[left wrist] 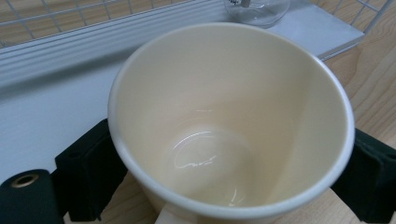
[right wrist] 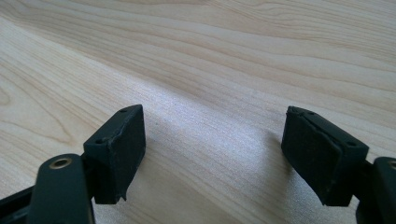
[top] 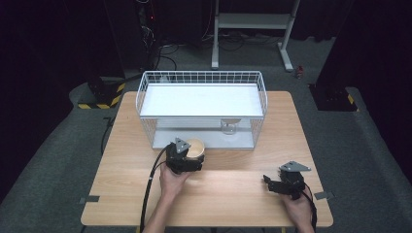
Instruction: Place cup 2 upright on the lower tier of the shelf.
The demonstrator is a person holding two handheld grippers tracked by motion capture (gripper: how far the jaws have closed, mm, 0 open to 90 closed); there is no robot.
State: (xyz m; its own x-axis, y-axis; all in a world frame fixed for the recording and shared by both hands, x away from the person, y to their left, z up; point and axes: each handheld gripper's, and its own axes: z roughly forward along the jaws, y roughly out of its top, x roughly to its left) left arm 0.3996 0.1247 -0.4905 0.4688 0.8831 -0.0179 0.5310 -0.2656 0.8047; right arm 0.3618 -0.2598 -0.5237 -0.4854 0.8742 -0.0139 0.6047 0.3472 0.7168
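Observation:
A cream ceramic cup (top: 196, 146) stands upright on the wooden table (top: 233, 189), just in front of the wire rack. My left gripper (top: 193, 156) has one black pad on each side of the cup (left wrist: 233, 116), and both pads (left wrist: 91, 163) touch its wall below the rim. The cup is empty inside. Over bare wood at the table's right front, my right gripper (top: 273, 183) is open, with nothing between its jaws (right wrist: 212, 144).
A white wire rack (top: 201, 74) with a white shelf board stands at the back middle of the table. A clear glass (top: 229, 127) sits on the rack's lower tray (left wrist: 299, 28), beyond the cup. A white stand and cables are on the floor behind.

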